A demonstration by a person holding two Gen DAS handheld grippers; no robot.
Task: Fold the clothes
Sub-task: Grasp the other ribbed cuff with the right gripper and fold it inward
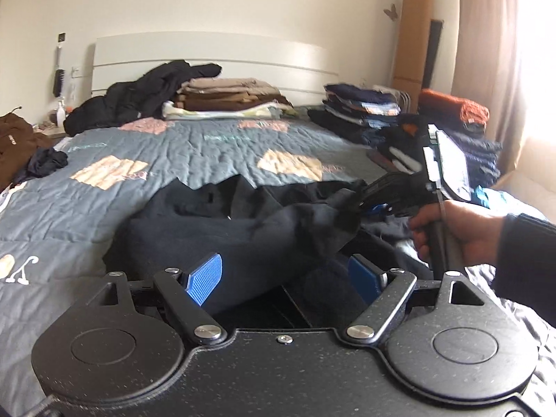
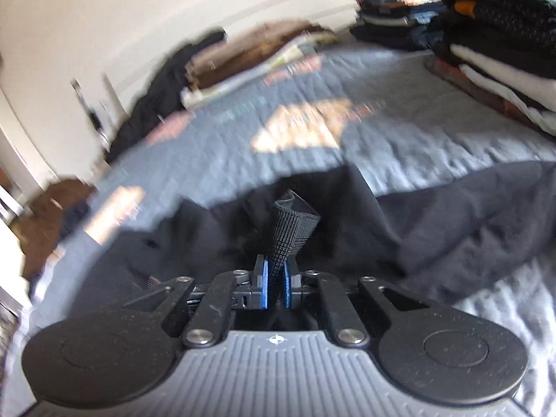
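A black garment [image 1: 243, 222] lies bunched on the grey quilted bed [image 1: 208, 146]. My left gripper [image 1: 283, 279] hangs open just over its near edge, blue pads [image 1: 203, 283] wide apart with cloth lying between them. In the left wrist view the right gripper [image 1: 363, 196], held by a hand [image 1: 458, 232], grips the garment's right edge. In the right wrist view the right gripper [image 2: 275, 286] is shut on a ribbed black band [image 2: 290, 229] of the black garment [image 2: 451, 215], which spreads out ahead and to the right. That view is blurred.
Stacks of folded clothes [image 1: 229, 99] sit by the white headboard [image 1: 215, 59], and dark stacks [image 1: 368, 107] line the right side [image 2: 486, 34]. A black jacket [image 1: 139, 97] lies at the far left, with brown clothing [image 1: 17, 135] off the bed's left edge.
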